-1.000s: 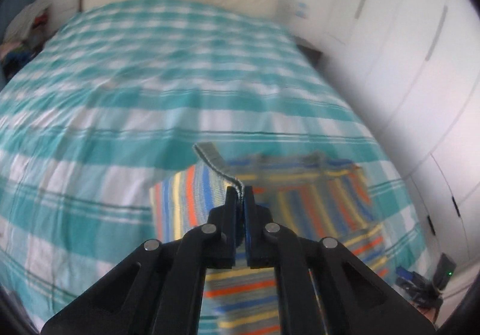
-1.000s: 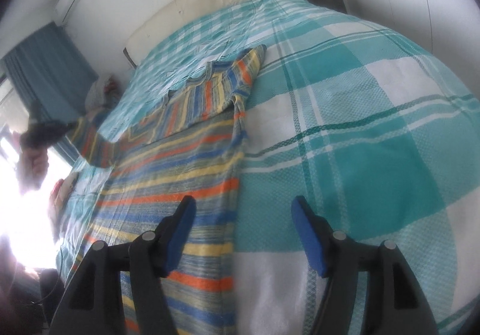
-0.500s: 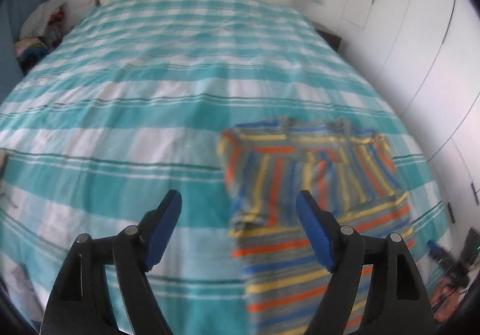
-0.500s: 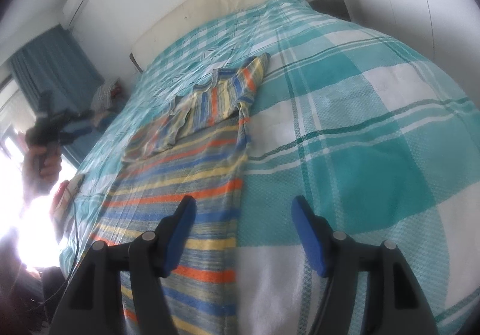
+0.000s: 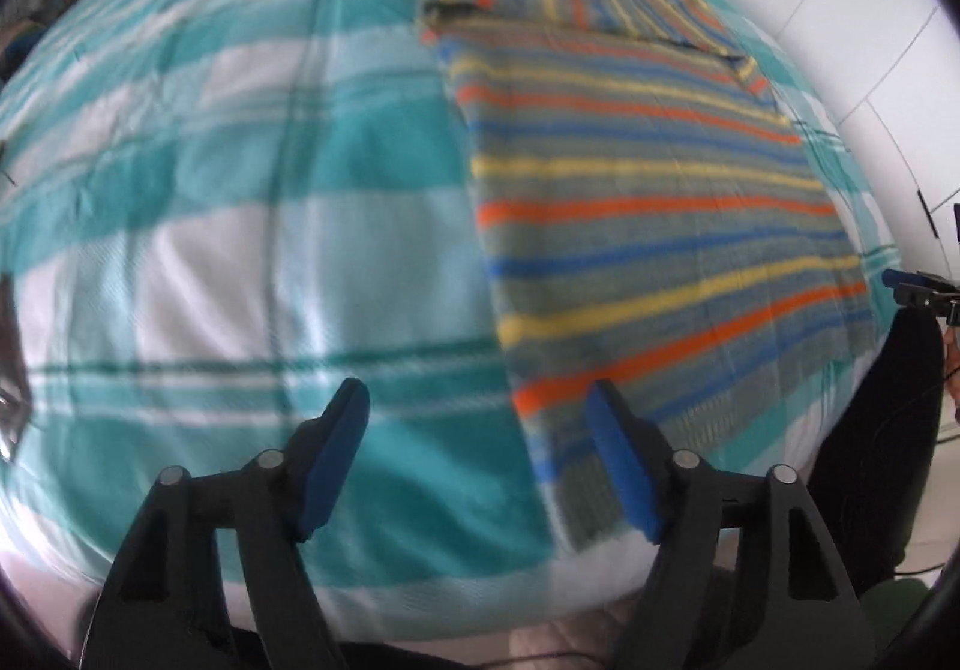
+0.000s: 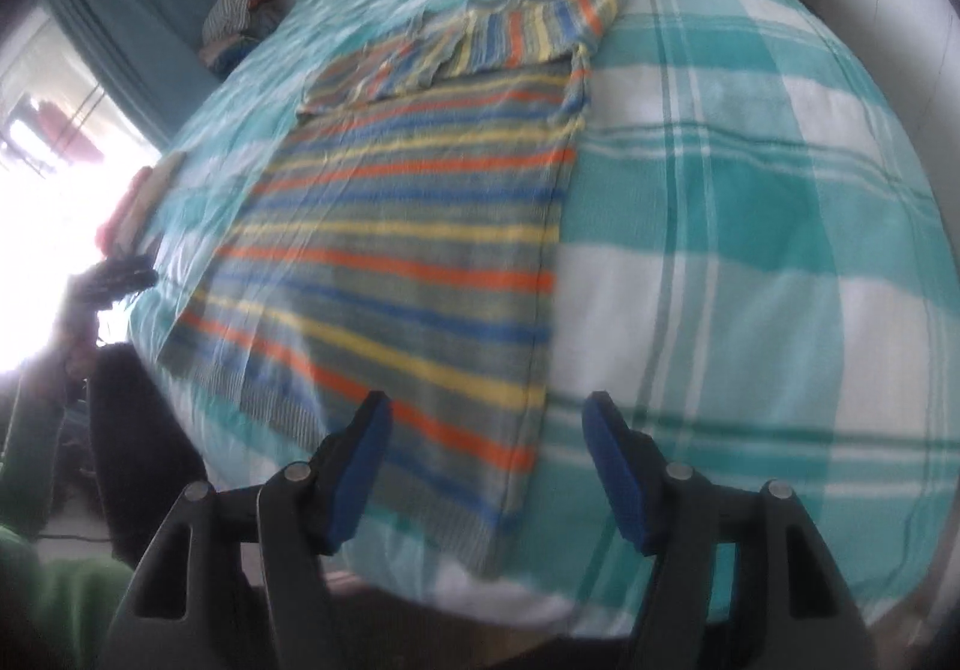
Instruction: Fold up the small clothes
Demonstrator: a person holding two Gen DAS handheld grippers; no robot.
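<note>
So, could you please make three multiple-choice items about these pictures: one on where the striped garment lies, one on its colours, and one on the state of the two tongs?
1. Where does the striped garment lie?
A. on the checked bedspread
B. on the floor
C. on a chair

2. Which stripe colours does it show?
A. pink and purple
B. orange, yellow and blue on grey
C. black and white only

3. What state are the left tongs and right tongs in?
A. both shut on the garment
B. one open, one shut
C. both open, holding nothing

Key: 1 A, it is spread flat on the bed cover; 2 B, these stripes are visible in both views; 3 C, each pair's blue pads stand wide apart.
</note>
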